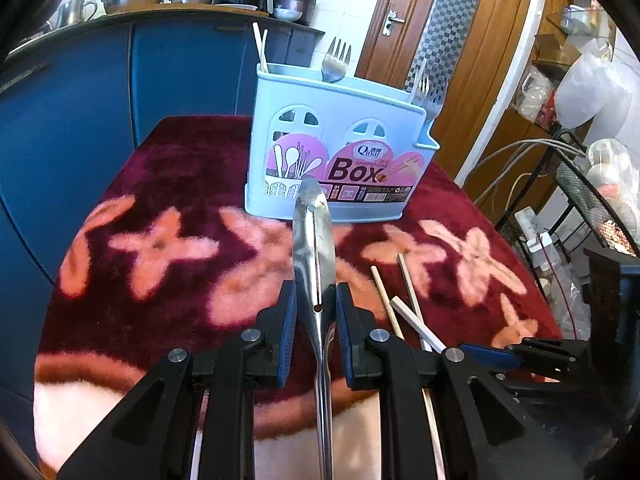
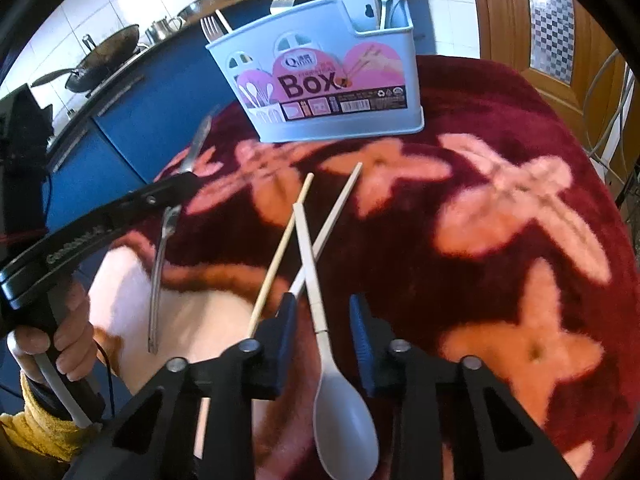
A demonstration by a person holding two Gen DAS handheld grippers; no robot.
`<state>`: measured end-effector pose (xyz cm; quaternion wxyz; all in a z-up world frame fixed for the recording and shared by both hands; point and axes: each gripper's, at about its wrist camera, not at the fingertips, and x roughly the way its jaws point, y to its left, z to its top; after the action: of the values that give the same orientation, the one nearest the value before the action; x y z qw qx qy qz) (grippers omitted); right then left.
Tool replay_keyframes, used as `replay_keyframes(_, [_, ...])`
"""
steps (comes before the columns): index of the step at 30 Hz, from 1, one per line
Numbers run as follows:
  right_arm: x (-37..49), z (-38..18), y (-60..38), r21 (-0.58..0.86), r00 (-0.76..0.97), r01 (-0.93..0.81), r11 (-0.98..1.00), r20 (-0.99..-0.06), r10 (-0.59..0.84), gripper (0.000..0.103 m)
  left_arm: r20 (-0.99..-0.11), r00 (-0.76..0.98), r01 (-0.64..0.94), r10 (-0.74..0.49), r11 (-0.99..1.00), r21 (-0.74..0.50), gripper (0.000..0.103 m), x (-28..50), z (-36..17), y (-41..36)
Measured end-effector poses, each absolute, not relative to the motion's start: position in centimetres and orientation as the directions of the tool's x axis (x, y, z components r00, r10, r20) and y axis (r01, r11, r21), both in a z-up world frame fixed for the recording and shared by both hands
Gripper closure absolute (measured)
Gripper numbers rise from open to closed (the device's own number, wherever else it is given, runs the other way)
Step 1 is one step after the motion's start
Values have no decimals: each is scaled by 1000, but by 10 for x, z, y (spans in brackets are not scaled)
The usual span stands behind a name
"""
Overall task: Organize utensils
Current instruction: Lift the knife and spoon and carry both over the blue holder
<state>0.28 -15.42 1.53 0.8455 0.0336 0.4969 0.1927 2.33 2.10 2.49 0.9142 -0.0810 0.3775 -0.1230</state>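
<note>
I have a steel utensil [image 1: 315, 248] clamped in my left gripper [image 1: 316, 308], jaws nearly shut on the flat slotted neck; whether it is a spoon or a spatula I cannot tell, since it shows edge-on. Its long axis runs from 6 to 12 o'clock in the left view, rounded end toward the box [image 1: 336, 148] at 12 and the stem trailing back under the camera. It seems lifted off the desk [image 1: 168, 184], short of the box.

To seat it well, I judge I should raise it above the box rim, tip the stem down, and choose a compartment with room; forks [image 1: 335, 62] and chopsticks [image 1: 261, 46] already stand in there.

In the right view, a white spoon [image 2: 320, 320] lies on the desk, bowl at 6 o'clock, handle running to 12, slightly left. My right gripper [image 2: 325, 322] straddles its handle, jaws partly open, pads not yet pressing. I should centre on the handle and close before lifting.

Two loose chopsticks [image 2: 280, 248] cross beside and under it, pointing toward 1 o'clock, so I must avoid catching them.
</note>
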Motion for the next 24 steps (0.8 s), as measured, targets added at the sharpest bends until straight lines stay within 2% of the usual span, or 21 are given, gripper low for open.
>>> replay_keyframes(1, [4,14,-154,245,425,-294,924,-832,356,80,-667,687,164,-289,956,-245,84,23,25,22])
replay_keyframes(3, [7,13,-155,249,408,-292,923,-841,356,91,-661,690,164,-294,954,-253,84,22,26,23])
replay_keyframes(5, [9,12,-159,263,403,-281,923,-841,362,95,-657,693,163,-296,952,-258,84,22,27,24])
replay_keyframes(15, [5,37,-168,342,499,-281,897,-746,441,95,-622,730,148,-285,953,-262,84,16,39,29])
replay_keyframes(24, [3,64,-173,353,622,-297,887,-633,460,95,-543,788,161,-291,948,-274,84,12,69,32])
